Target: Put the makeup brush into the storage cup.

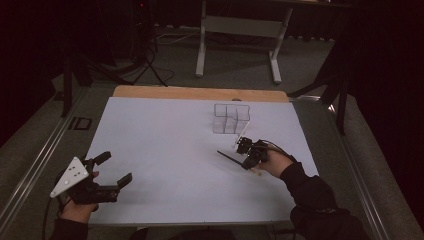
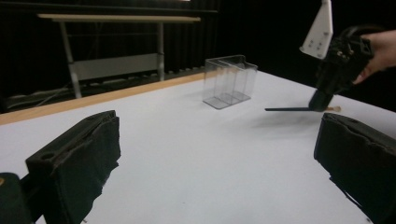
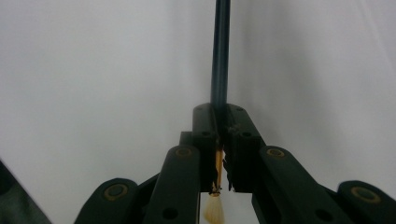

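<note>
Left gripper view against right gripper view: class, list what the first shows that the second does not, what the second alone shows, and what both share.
Left gripper view alone: a clear box with dividers, the table's wooden edge, a desk frame behind, and its own tool standing open.

Right gripper view alone: a close look along the right tool, shut on the brush's yellow band, with pale bristles behind the jaws.

Both: the white sheet, the right tool, and the dark-handled brush it holds.

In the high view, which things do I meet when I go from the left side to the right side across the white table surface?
Left gripper, open, at the near left edge → dark slim brush, held by the right gripper, with the clear divided box farther back above it → the person's right hand.
</note>
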A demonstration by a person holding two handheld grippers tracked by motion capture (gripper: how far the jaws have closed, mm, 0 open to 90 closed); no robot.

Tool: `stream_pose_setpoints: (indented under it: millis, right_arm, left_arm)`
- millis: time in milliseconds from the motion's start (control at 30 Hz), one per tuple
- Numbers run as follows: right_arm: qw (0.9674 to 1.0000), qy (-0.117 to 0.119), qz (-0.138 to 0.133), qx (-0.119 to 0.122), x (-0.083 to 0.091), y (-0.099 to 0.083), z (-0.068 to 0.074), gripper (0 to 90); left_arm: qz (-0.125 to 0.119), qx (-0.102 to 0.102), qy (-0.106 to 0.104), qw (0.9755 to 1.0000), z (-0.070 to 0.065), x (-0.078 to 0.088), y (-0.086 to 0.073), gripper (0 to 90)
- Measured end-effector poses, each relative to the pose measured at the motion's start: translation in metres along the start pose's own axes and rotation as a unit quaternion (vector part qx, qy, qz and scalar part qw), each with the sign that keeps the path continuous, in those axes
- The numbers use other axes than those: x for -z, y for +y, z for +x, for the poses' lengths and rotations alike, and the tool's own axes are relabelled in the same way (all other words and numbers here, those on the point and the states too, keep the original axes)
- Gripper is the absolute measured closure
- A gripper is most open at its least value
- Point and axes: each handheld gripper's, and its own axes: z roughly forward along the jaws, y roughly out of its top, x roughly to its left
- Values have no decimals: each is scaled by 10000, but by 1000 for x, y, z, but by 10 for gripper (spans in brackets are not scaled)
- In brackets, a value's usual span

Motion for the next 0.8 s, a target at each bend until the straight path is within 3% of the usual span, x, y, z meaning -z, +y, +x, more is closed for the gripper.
stream_pose_setpoints:
  millis: [133, 233, 333, 467, 567, 800]
  right_arm:
    - [9997, 109, -26, 203, 4, 6, 4, 836]
    - [9992, 165, -25, 358, 6, 9, 8, 835]
    - [9988, 227, -17, 438, 7, 12, 12, 836]
    - [9978, 318, -17, 583, 8, 16, 17, 835]
    - [9973, 370, -20, 637, 8, 18, 21, 835]
    - [9969, 500, -15, 602, 7, 18, 20, 835]
  left_arm:
    - [288, -27, -153, 9995, -6, -11, 9, 6]
    - [452, 106, -481, 9978, -10, -20, 14, 6]
    - [485, 17, -815, 9955, -14, -29, 18, 6]
    - [699, -215, -1051, 9918, -22, -46, 24, 6]
    - [866, -563, -1131, 9882, -30, -58, 27, 16]
    - [1191, -1014, -1445, 9771, -47, -87, 35, 47]
